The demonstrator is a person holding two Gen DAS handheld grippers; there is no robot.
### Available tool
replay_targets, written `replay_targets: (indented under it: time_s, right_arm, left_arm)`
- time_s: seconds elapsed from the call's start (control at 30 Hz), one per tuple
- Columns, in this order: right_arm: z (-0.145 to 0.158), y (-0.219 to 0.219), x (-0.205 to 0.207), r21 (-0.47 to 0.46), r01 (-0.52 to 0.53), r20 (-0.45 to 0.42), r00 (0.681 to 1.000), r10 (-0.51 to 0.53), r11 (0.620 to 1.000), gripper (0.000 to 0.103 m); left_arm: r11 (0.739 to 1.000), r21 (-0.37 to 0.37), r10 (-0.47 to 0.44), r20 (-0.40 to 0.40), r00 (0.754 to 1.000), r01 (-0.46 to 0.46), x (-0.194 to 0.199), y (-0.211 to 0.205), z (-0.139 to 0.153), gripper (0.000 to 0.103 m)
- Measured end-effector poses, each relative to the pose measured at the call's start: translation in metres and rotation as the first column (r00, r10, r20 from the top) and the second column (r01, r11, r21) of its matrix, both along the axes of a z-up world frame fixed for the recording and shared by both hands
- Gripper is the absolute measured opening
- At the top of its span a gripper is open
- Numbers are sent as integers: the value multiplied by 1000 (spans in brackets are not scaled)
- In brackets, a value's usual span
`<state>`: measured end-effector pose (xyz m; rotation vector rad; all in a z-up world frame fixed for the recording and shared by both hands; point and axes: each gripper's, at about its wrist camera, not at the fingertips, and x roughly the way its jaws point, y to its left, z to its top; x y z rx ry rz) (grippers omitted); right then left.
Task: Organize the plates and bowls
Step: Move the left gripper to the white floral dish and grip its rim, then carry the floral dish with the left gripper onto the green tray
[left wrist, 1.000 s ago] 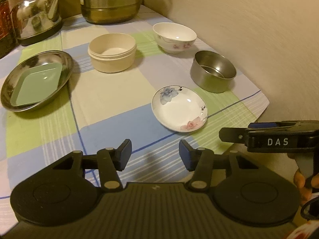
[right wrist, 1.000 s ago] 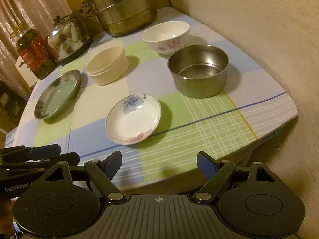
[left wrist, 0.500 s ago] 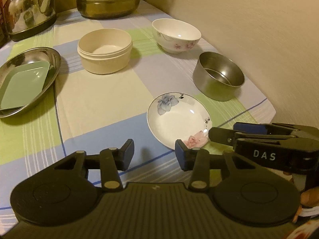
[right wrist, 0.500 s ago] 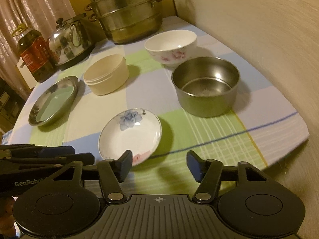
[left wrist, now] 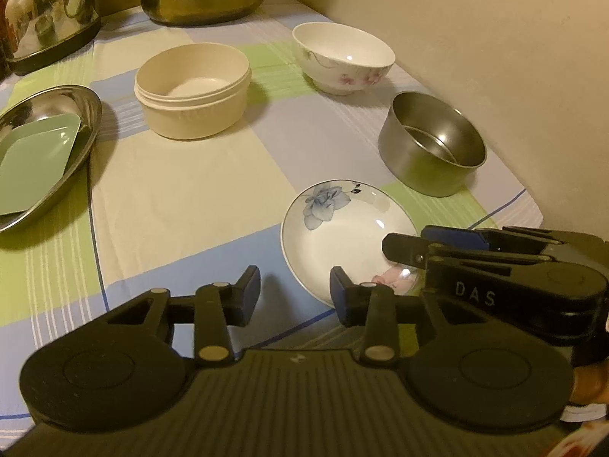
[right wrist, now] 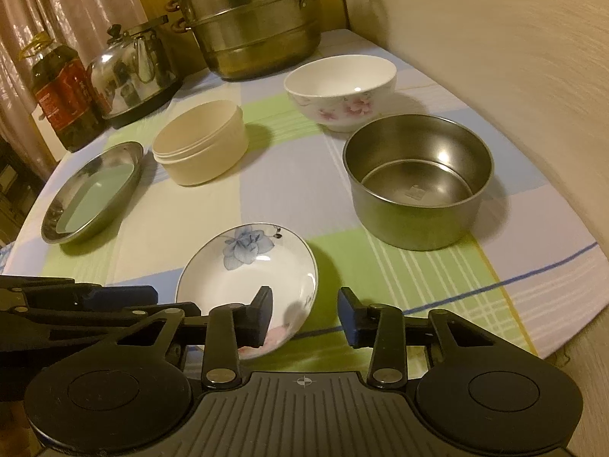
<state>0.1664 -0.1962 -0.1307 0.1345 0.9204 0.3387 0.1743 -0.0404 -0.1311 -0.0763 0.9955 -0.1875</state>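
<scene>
Left wrist view shows the left claw (left wrist: 295,291) low over the surface (left wrist: 182,198), which wears a checked cloth of blue, green and cream. Its two fingers are apart and hold nothing. Just in front of the left claw's right finger sits a small white plate (left wrist: 348,230) with a blue flower painted on it. The right claw (left wrist: 403,245) reaches in from the right side, over the near edge of that plate.

Right wrist view shows the right claw (right wrist: 306,314) with its fingers spread apart too. Its left finger (right wrist: 262,316) sits in front of the near rim of the small white plate (right wrist: 247,270). I cannot tell if it touches the plate. The other finger is past the plate's right edge, so the rim lies between the two fingers, but they are not pinching it.

Behind the plate, to the right, stands a round metal bowl (right wrist: 416,186). A white bowl (right wrist: 340,91) with pink flowers stands behind that, near the wall. A cream tub (right wrist: 200,141) sits well to the left of the white bowl. Farther left is a shiny metal dish (right wrist: 93,190) with a green tray (left wrist: 34,163) lying inside it. At the back stand a big steamer pot (right wrist: 251,23), a kettle (right wrist: 133,70) and a bottle of oil (right wrist: 62,99).
</scene>
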Motion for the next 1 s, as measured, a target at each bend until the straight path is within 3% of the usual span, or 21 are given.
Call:
replay_targets:
  time_s: [0.2, 0.37, 0.63, 1.0]
  right_arm:
    - [-5, 4, 5, -10, -6, -3, 1000, 6, 1000, 30]
    - [-8, 4, 6, -6, -3, -9, 1000, 3, 1000, 17]
    - [-7, 3, 5, 13, 7, -9, 1000, -7, 1000, 11]
    - [2, 32, 4, 38, -67, -4, 998, 67, 997, 10]
  left_arm:
    - [1000, -20, 2, -15, 1000, -2, 6, 3, -6, 24]
    - [1000, -29, -7, -8, 1000, 7, 9, 2, -7, 13]
    - [1000, -21, 0, -4, 1000, 0, 8, 4, -7, 12]
    - [997, -24, 76, 9, 997, -76, -7, 38, 3, 12]
